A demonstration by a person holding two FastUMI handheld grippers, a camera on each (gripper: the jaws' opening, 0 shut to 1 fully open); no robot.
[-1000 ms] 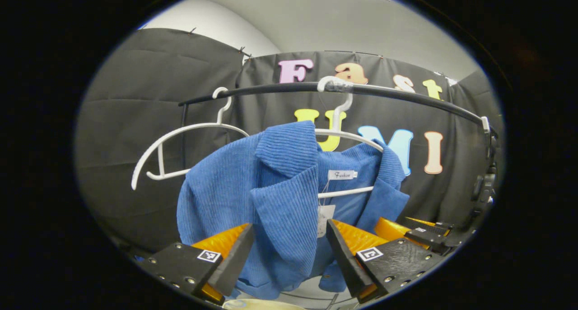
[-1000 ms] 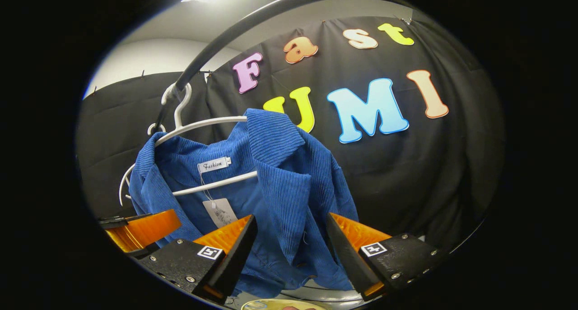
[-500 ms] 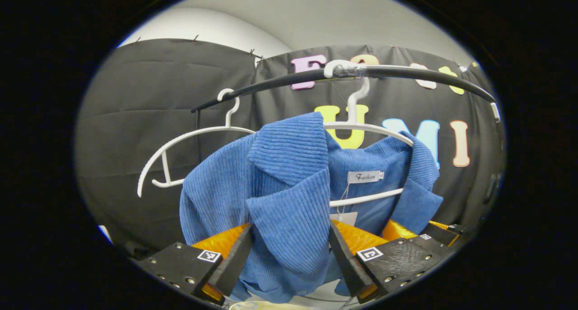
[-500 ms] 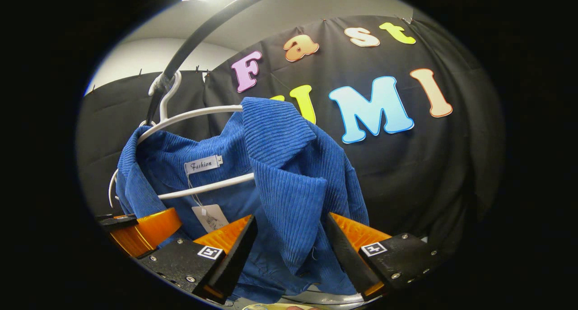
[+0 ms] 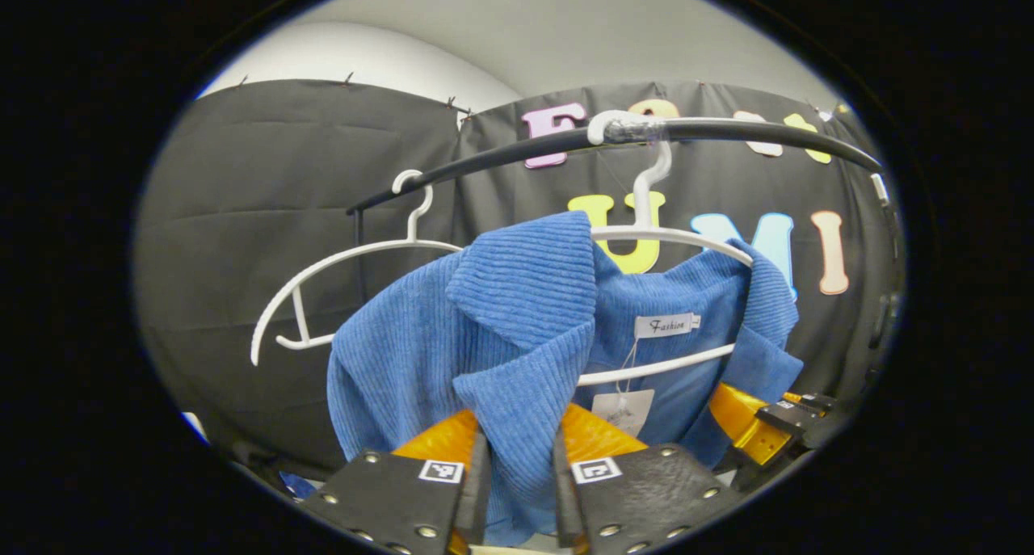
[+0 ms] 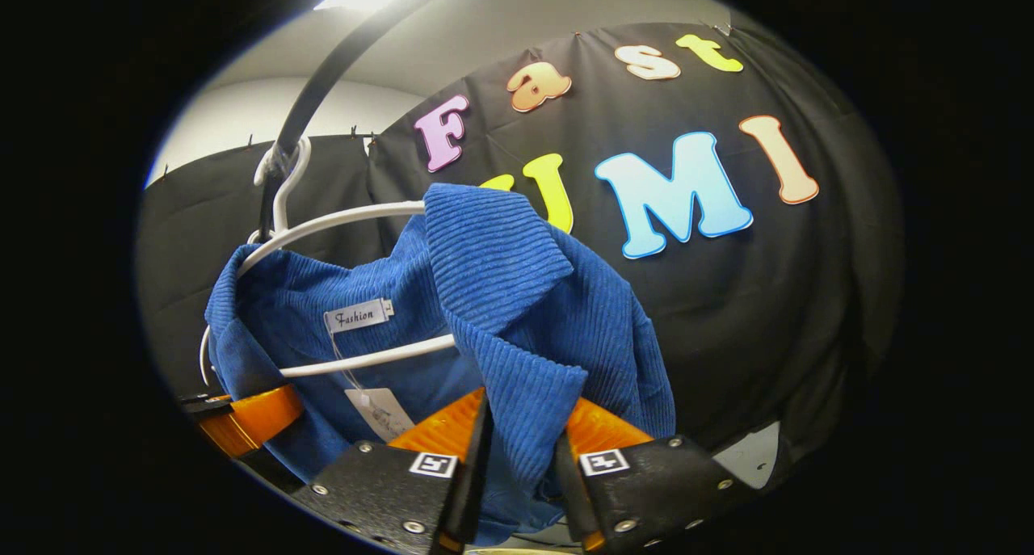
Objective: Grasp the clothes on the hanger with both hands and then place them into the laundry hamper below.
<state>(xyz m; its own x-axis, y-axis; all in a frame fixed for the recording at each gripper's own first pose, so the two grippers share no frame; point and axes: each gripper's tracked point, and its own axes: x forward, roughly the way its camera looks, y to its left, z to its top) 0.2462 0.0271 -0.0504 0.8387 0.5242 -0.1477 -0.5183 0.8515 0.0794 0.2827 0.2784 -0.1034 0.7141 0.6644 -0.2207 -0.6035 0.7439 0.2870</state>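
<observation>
- Claws first: the left claw [image 5: 517,490] is clenched on the blue jacket [image 5: 485,337], both fingers pressing a hanging lapel between them at the bottom of the left gripper view.
- Right claw [image 6: 521,478] likewise grips the jacket's other lapel [image 6: 525,409], its two fingers closed against the cloth from either side in the right gripper view.
- Each claw also appears in the other's view: the right claw [image 5: 763,426] low at the right edge of the left gripper view, the left claw [image 6: 242,418] low at the left edge of the right gripper view, both against the jacket's front.
- Jacket: blue ribbed corduroy with a wide folded collar and broad lapels, front open. A small white neck label [image 5: 666,325] sits inside the collar and a paper swing tag [image 5: 620,411] dangles below it on a thread.
- The jacket is draped over a white hanger [image 5: 662,236], whose lower crossbar shows through the open front; the shoulders sit on the hanger's curved arms.
- The hanger's hook [image 5: 618,127] loops over a black rail [image 5: 501,151], with pale tape wrapped round the hook where it meets the rail.
- A second white hanger [image 5: 323,296], bare, hangs from the same rail just beside the jacket.
</observation>
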